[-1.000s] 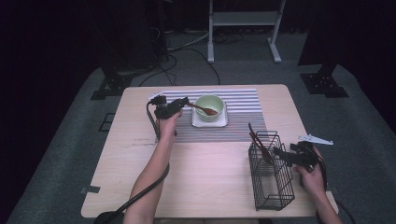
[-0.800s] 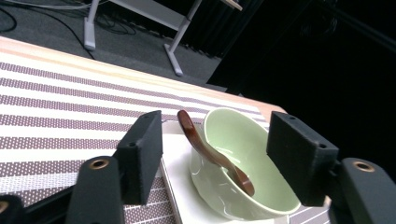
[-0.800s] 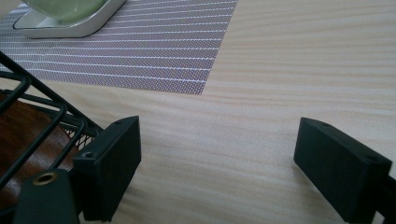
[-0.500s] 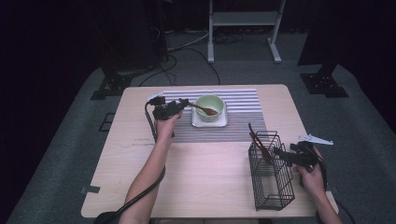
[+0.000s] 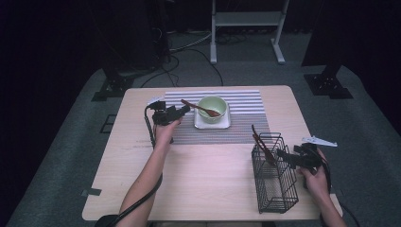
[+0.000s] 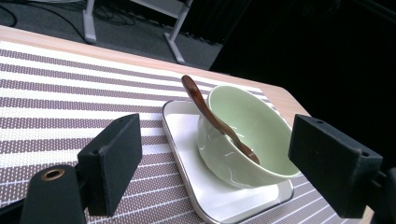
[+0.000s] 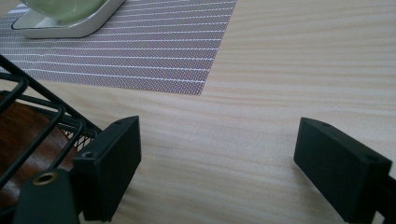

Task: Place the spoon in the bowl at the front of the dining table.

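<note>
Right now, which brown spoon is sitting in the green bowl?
The wooden spoon leaning over the rim of the green bowl on the white tray, beside the left gripper. The other utensil stands in the black wire basket.

The table [image 7: 280, 93] is made of pale smooth wood. The striped mat [image 6: 56, 84] is woven cloth. The green bowl [image 6: 252, 135] is shiny. The basket [image 5: 276, 177] is black wire.

Honestly can't spot any readable text anywhere, no labels, brands, numbers or signs on anything sitting on the tabletop [image 5: 208, 165] or around it.
</note>
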